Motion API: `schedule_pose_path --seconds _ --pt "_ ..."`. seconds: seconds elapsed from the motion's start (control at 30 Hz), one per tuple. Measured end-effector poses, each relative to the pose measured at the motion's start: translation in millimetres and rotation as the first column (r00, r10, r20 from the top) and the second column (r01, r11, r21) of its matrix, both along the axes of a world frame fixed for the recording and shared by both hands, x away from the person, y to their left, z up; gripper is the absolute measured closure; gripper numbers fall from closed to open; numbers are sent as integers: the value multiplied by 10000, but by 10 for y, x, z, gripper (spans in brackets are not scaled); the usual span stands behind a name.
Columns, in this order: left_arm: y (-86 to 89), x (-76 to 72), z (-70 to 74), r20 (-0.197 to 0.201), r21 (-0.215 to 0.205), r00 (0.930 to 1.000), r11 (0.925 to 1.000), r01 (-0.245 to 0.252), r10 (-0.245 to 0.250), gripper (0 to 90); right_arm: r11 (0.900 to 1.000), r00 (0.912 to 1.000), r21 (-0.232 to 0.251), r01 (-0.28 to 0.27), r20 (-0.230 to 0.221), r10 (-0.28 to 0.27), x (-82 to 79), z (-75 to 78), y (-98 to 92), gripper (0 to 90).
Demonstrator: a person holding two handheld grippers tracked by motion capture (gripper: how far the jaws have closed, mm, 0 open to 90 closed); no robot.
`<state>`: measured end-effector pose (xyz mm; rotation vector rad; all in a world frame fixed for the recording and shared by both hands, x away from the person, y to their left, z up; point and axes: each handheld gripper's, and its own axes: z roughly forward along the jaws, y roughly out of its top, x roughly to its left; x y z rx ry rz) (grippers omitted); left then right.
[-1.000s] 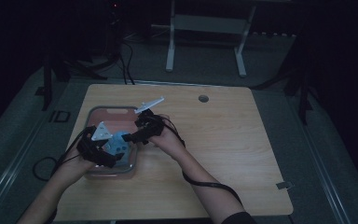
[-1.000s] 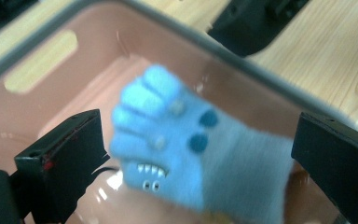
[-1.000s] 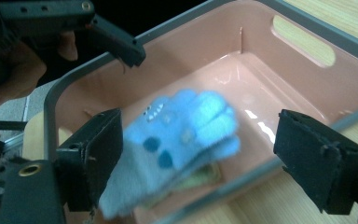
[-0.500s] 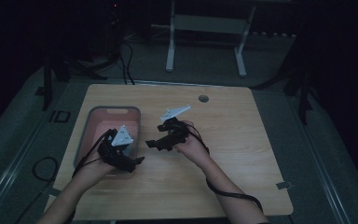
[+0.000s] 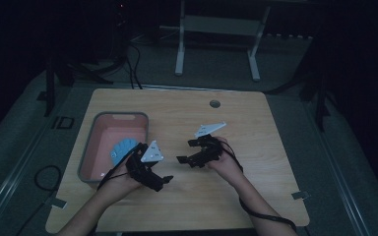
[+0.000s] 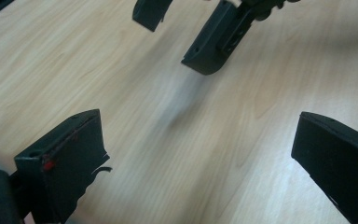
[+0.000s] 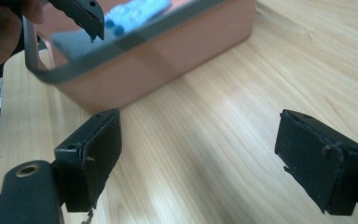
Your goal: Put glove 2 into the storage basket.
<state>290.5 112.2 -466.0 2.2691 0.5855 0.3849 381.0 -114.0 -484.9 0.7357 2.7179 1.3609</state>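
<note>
My left hand-held gripper [image 5: 160,181] and right hand-held gripper [image 5: 186,151] both stand spread and empty over the counter [image 5: 256,132]. One pink bin [image 5: 98,129] sits at left, holding one blue item [image 5: 119,149]. It looks light and soft; I would pinch its edge.

1 s ago both hand-held grippers were over the pink tray [image 5: 89,147], close together w/ hands meeting above it. Now left hand-held gripper [image 5: 163,180] has pulled back off the tray to bare tabletop [image 5: 256,128] just right of its near corner, jaws wide apart, nothing btwn them. Right hand-held gripper [image 5: 183,151] has swung out to mid-tabletop, jaws spread & empty too. Blue item [image 5: 120,148], earlier covered by the hands, now lies exposed in the tray.
</note>
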Motion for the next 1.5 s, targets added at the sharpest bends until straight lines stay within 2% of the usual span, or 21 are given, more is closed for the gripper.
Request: schedule_pose_path --seconds 0.17,0.23,0.33,0.37,0.43,0.67,0.73,0.83,1.13,1.17,1.27,1.5 --pt "-153 -24 -55 -29 -101 9993 9992 377 -378 31 9999 9997 -59 145 189 -144 -65 -89 -200 147" --pt "-272 -49 -130 -33 -45 9974 9974 722 -722 31 9997 9994 -173 181 291 -176 -85 -134 -276 146" --pt "-296 -51 -149 -54 -5 9968 9968 804 -804 31 9993 9994 -307 211 269 -202 -104 -180 -348 144" --pt "-387 -52 -242 -270 19 9939 9943 1066 -1065 31 9991 9994 -304 300 182 -294 -123 -228 -431 144" --pt "-436 -53 -292 -332 24 9921 9926 1214 -1212 31 9987 9991 -315 406 143 -402 -138 -269 -499 144" --pt "-563 -64 -416 -444 -50 9864 9874 1584 -1585 31 9980 9985 -320 553 4 -554 -180 -386 -648 143" --pt "-623 -82 -482 -507 -226 9833 9845 1737 -1747 31 9972 9981 -450 589 186 -581 -212 -430 -688 142" --pt "-685 -106 -543 -484 -268 9799 9810 1923 -1934 31 9969 9979 -462 635 175 -628 -252 -471 -732 142" --pt "-774 -142 -662 -504 -447 9746 9754 2161 -2182 31 9965 9975 -447 701 103 -697 -369 -616 -917 142" --pt "-799 -167 -704 -474 -388 9713 9721 2312 -2329 31 9967 9975 -422 699 62 -697 -400 -643 -966 141" --pt "-816 -191 -747 -523 -398 9686 9696 2413 -2432 31 9961 9970 -415 776 51 -775 -437 -662 -1035 141" --pt "-813 -217 -822 -554 -362 9682 9696 2421 -2438 31 9953 9957 -348 901 223 -894 -520 -696 -1182 141"
